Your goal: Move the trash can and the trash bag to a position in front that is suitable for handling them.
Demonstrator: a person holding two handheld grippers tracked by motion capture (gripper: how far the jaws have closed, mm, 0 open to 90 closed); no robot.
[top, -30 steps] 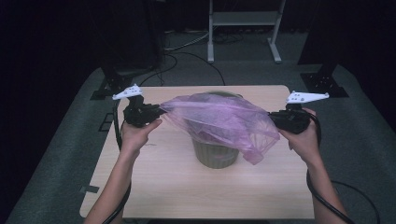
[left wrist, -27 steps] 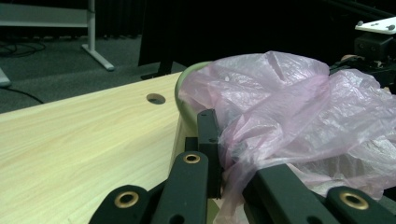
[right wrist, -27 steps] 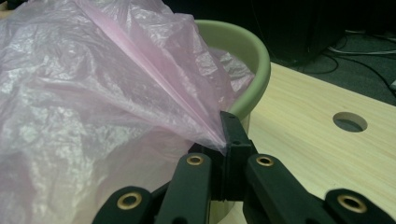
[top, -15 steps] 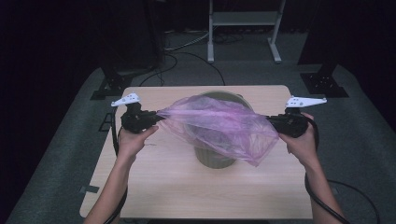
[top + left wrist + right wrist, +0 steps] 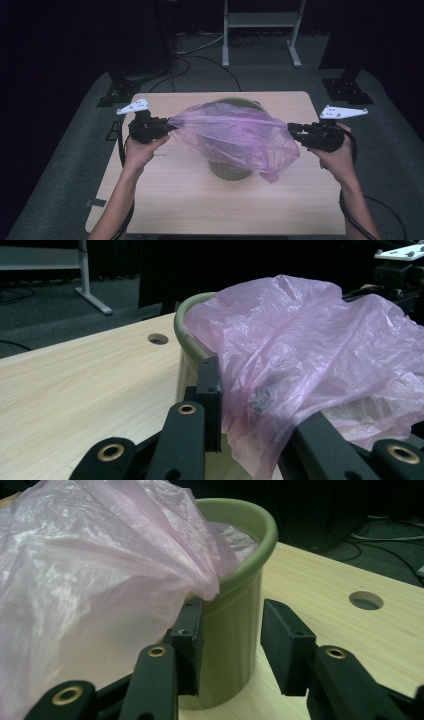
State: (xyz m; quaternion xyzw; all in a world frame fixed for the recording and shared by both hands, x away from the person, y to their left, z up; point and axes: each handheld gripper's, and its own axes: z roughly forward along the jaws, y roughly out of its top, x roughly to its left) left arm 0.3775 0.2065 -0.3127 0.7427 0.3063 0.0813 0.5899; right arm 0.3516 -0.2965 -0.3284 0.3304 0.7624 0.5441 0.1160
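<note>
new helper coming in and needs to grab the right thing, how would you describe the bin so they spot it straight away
Start at the light wooden table in the dark room; near its middle, between the person's two grippers, stands the bin. It is a round, pale green container with a rolled rim. What sets it apart is the thin pink bag draped over its top, the table's other loose thing.

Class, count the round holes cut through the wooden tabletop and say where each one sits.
1 for certain: a round hole in the table beside the green bin, also in the left gripper view. The pink bag may hide others.
</note>
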